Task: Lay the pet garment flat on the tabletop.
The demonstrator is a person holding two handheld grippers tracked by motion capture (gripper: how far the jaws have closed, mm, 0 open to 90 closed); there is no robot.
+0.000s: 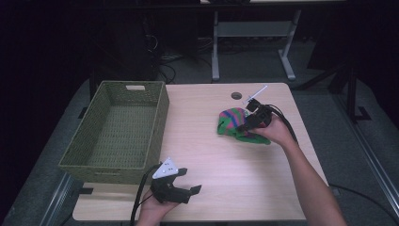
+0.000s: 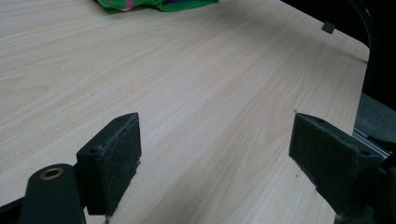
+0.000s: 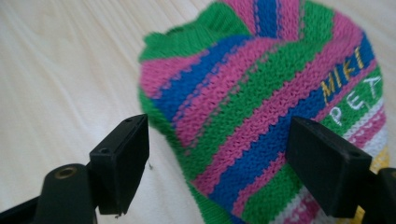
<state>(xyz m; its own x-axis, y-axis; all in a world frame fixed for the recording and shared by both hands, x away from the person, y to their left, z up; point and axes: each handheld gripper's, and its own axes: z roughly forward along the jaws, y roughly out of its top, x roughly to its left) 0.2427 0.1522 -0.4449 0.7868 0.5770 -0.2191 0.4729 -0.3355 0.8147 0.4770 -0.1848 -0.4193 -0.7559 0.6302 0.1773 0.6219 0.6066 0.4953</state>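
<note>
A pool of overhead light falls on the pale table (image 1: 226,155) in the high view, while the room beyond sinks into near-black, its floor and desk legs barely readable. The basket (image 1: 120,129) is evenly lit, its inner walls slightly darker. Shadows under the left gripper (image 1: 186,181) are soft and short. The high view is low in detail and mildly grainy. In the left gripper view the wood grain is sharp mid-frame, the near jaws softer, the far corner dropping into darkness. In the right gripper view the knit (image 3: 275,107) is bright and softly blurred toward the top, the tabletop washed out.
</note>
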